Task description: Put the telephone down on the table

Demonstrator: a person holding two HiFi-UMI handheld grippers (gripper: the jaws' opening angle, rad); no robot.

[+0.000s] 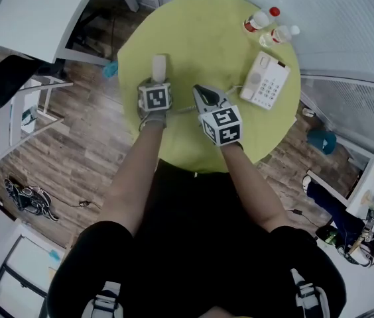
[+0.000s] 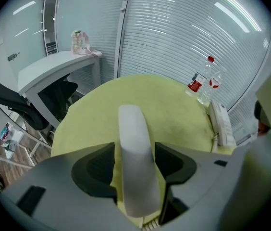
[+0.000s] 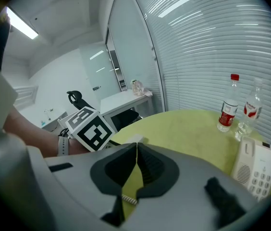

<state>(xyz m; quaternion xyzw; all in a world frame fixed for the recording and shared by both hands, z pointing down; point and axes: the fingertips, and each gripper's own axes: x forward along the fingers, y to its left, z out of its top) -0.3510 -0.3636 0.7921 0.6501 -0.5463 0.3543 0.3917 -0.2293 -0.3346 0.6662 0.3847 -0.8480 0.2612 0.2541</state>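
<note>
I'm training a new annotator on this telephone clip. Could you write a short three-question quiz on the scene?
1. True or false: the jaws of the right gripper stand wide apart.
2. Between the jaws of the left gripper is: A) a pen B) the white handset C) nothing.
3. How many bottles stand on the yellow-green table?

Key:
1. False. The jaws are together.
2. B.
3. Two. They stand at the far edge, just beyond the telephone base.
</note>
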